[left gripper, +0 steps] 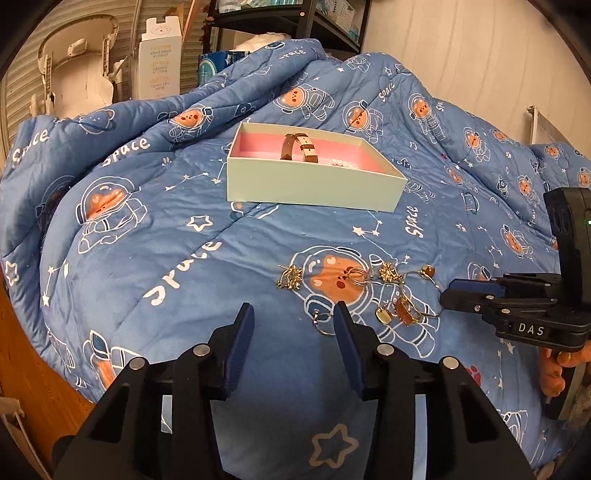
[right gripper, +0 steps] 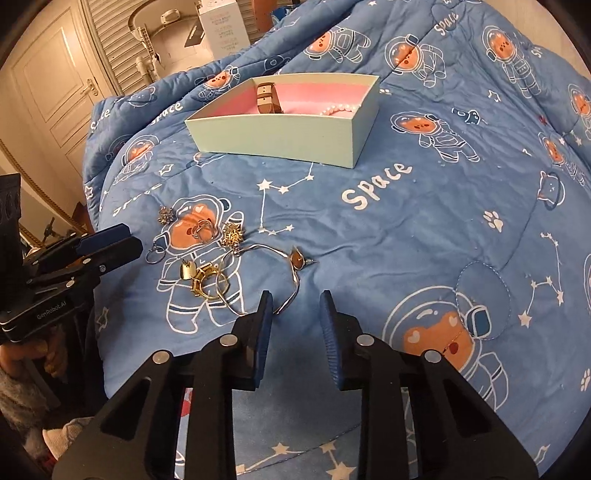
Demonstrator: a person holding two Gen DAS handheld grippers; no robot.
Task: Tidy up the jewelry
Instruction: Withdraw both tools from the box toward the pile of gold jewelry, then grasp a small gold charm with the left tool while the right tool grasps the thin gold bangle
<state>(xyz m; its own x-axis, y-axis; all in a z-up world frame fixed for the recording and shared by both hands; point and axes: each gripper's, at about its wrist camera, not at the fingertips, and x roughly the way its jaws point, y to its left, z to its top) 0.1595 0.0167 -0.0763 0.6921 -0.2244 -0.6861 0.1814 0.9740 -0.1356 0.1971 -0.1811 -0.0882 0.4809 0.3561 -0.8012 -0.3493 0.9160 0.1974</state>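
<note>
A pale green box [left gripper: 314,182] with a pink lining sits on the blue quilt; it also shows in the right wrist view [right gripper: 273,136]. A brown watch strap [left gripper: 300,147] and a pearl bracelet [right gripper: 338,109] lie inside it. Several loose pieces lie in front of it: gold earrings [left gripper: 290,277], a silver ring [left gripper: 357,276], a gold ring cluster [right gripper: 203,282], a thin bangle with an amber stone [right gripper: 295,260]. My left gripper [left gripper: 294,314] is open and empty, just short of the pile. My right gripper [right gripper: 295,301] is open and empty, its left fingertip beside the bangle.
The blue space-print quilt [left gripper: 184,229] is bunched high behind the box. A black shelf [left gripper: 295,22], a white carton [left gripper: 160,55] and a white seat [left gripper: 74,66] stand behind the bed. A cream door [right gripper: 55,74] is at the left.
</note>
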